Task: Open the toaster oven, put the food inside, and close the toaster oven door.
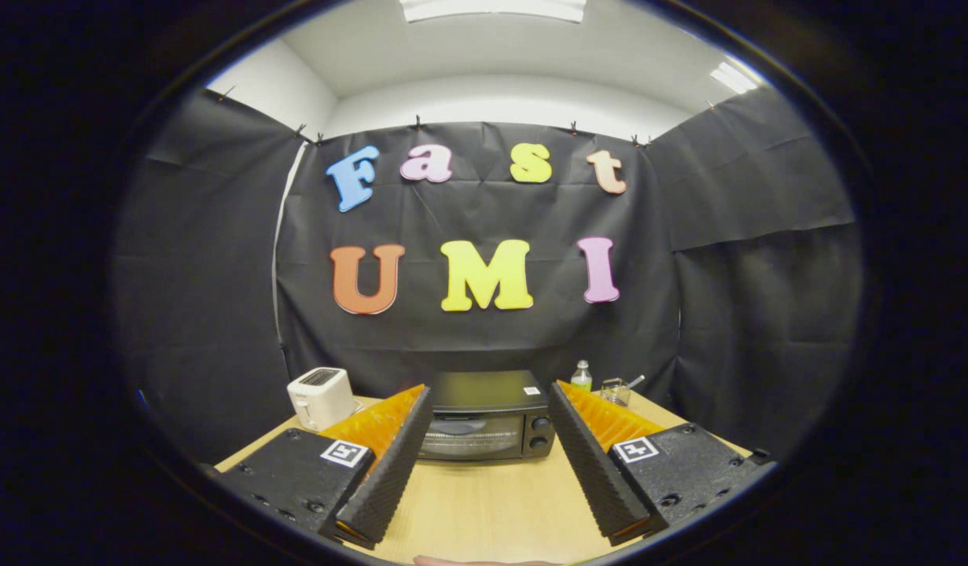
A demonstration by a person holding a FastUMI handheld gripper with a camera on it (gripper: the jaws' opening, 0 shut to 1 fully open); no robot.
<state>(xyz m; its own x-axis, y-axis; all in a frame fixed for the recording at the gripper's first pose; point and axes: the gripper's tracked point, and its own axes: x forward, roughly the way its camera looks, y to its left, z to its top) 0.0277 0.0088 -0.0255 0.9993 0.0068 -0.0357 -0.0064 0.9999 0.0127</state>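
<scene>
Fingers [490, 464] spread wide, empty; I'm facing the closed toaster oven [487, 415] at the surface's [491, 503] far edge. Misjudged approach could shove it backward.

The gripper [490, 401] is built with two wedge-shaped fingers [389, 472] faced in ribbed pads; each is mounted on a black block [299, 479] studded with screws; a square fiducial marker [346, 453] is fixed on top.

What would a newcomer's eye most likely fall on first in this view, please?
Probably the black toaster oven with a glass door, door shut, on the light wooden table beyond the gripper, whose fingers stand wide open around nothing. Next, the white pop-up toaster left of the oven, and a small clear bottle to its right.
</scene>
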